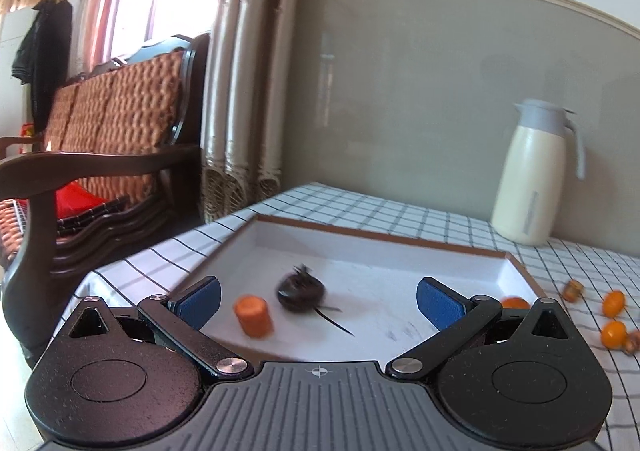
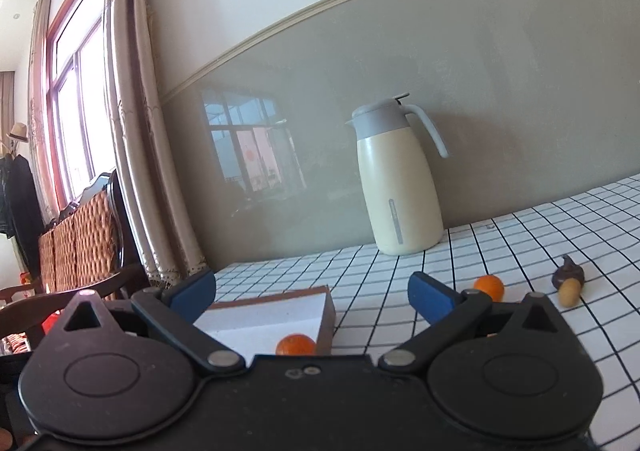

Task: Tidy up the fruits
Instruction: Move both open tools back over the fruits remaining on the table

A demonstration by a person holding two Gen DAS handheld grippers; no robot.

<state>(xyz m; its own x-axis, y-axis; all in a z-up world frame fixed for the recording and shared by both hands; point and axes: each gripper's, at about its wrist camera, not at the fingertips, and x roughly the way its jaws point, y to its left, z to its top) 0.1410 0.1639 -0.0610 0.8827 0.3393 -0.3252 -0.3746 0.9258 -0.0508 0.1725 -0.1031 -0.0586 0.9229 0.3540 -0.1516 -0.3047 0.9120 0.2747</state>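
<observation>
Left gripper point(image 1: 318, 301): jaws wide, empty, poised over the white tray point(image 1: 516, 271), where a carrot piece point(image 1: 253, 316) and a dark fruit point(image 1: 301, 288) lie, evidently sorted. Right gripper point(image 2: 312, 297): wide, empty; one orange point(image 2: 295, 345) sits in the tray corner. Beyond, on the desk point(image 2: 400, 291), another orange point(image 2: 489, 287) awaits collection. Jug point(image 2: 400, 187) stands clear at the wall.

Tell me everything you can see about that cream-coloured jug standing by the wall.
The jug is a tall pitcher, perhaps an insulated one, with a smooth cream body that widens toward the base, a grey lid and spout on top, and a curved grey handle on one side. A narrow grey strip runs down its front. It stands upright and closed on the checked tablecloth, close to the grey wall, apart from the fruit and the tray. Nothing touches it but the cloth.
</observation>
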